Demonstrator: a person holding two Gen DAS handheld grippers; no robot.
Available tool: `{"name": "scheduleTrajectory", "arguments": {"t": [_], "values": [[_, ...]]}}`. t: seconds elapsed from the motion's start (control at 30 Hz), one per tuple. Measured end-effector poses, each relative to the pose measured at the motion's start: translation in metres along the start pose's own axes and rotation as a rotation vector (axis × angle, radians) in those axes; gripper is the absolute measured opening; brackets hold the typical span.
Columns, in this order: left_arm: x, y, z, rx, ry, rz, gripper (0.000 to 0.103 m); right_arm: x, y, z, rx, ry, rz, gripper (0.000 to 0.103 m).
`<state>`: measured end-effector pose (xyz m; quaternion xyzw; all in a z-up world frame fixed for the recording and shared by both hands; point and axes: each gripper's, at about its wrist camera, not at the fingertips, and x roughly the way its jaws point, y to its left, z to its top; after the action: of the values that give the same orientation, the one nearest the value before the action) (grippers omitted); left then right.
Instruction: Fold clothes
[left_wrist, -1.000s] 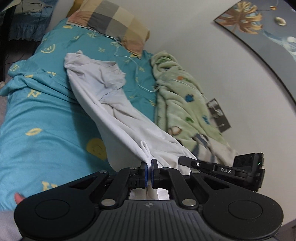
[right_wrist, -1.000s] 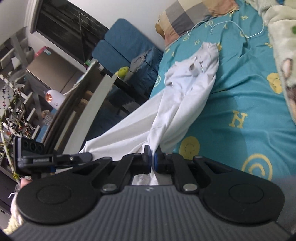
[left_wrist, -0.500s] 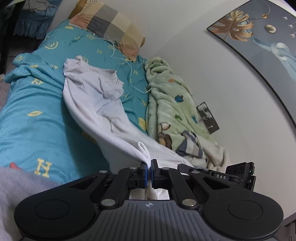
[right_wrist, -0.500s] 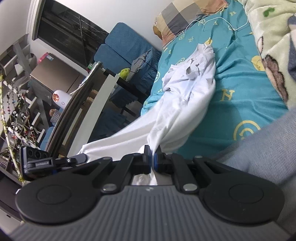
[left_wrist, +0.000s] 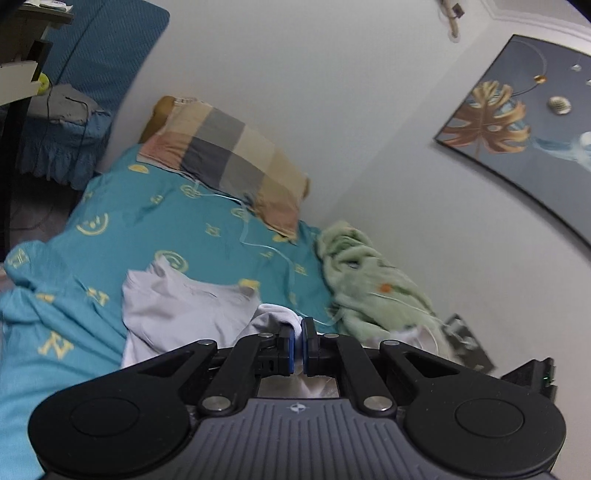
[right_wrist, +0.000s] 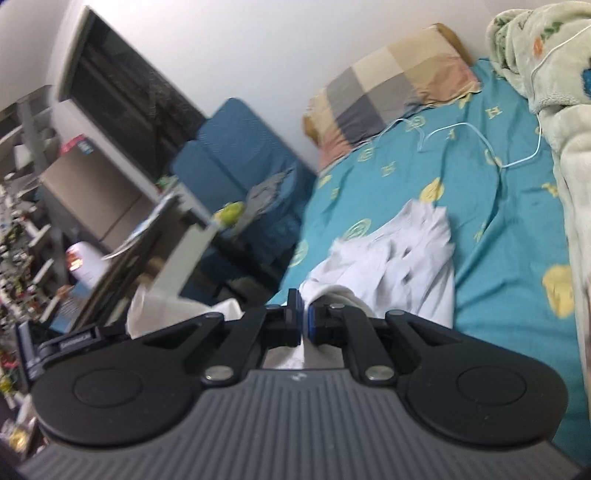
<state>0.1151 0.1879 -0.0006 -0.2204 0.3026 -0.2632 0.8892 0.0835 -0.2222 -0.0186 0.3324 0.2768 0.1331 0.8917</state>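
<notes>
Across the bed's teal sheet with yellow motifs (left_wrist: 155, 221), we had carried the white cotton garment (left_wrist: 177, 314) forward: both hems, a second earlier stretched long toward us, now sat bunched over its upper half, so the first fold seemed nearly laid. Our left gripper (left_wrist: 297, 334) and right gripper (right_wrist: 305, 314) were each clamped nearly shut on a pinch of white cloth. Blur made the fold's edge hard to judge. The checked pillow (left_wrist: 229, 162) loomed closer than before.
</notes>
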Motion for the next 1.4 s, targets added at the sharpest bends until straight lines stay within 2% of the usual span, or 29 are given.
{"name": "scheduleTrajectory", "arguments": {"t": [0.13, 0.27, 0.4, 0.47, 0.5, 0.6, 0.63, 0.67, 0.7, 0.73, 0.77, 0.87, 1.03, 1.23, 1.4], "values": [[0.072, 0.048, 0.003, -0.048, 0.035, 0.069, 0.004, 0.062, -0.044, 0.011, 0.036, 0.014, -0.067, 0.007], [0.128, 0.099, -0.006, -0.085, 0.104, 0.133, 0.004, 0.111, -0.086, 0.008, 0.06, 0.033, -0.121, 0.008], [0.166, 0.122, -0.016, -0.081, 0.174, 0.169, 0.006, 0.148, -0.113, 0.004, 0.065, 0.064, -0.18, 0.009], [0.175, 0.127, -0.019, -0.087, 0.196, 0.188, 0.02, 0.156, -0.123, 0.001, 0.088, 0.076, -0.176, 0.009], [0.177, 0.127, -0.019, -0.08, 0.203, 0.199, 0.024, 0.159, -0.126, -0.001, 0.099, 0.081, -0.169, 0.01], [0.173, 0.119, -0.019, -0.042, 0.203, 0.216, 0.049, 0.157, -0.126, 0.001, 0.113, 0.091, -0.148, 0.012], [0.167, 0.112, -0.02, -0.033, 0.198, 0.221, 0.061, 0.154, -0.123, 0.002, 0.108, 0.09, -0.14, 0.022], [0.16, 0.107, -0.021, -0.024, 0.189, 0.225, 0.065, 0.148, -0.119, 0.003, 0.094, 0.08, -0.129, 0.033], [0.153, 0.101, -0.022, -0.014, 0.179, 0.228, 0.067, 0.141, -0.113, 0.003, 0.082, 0.062, -0.12, 0.058], [0.144, 0.096, -0.024, -0.005, 0.17, 0.23, 0.071, 0.132, -0.107, 0.003, 0.071, 0.04, -0.113, 0.076], [0.135, 0.09, -0.027, 0.004, 0.162, 0.232, 0.076, 0.124, -0.101, 0.002, 0.062, 0.024, -0.106, 0.08], [0.104, 0.071, -0.037, 0.034, 0.143, 0.23, 0.078, 0.1, -0.085, -0.003, 0.049, 0.014, -0.092, 0.08], [0.072, 0.049, -0.058, 0.083, 0.155, 0.245, 0.078, 0.062, -0.068, -0.019, 0.017, 0.03, -0.139, 0.081], [0.069, 0.043, -0.078, 0.12, 0.186, 0.242, 0.078, 0.048, -0.07, -0.032, -0.007, 0.048, -0.193, 0.08], [0.082, 0.055, -0.089, 0.098, 0.216, 0.207, 0.078, 0.064, -0.086, -0.042, 0.002, 0.085, -0.243, 0.075]]}}
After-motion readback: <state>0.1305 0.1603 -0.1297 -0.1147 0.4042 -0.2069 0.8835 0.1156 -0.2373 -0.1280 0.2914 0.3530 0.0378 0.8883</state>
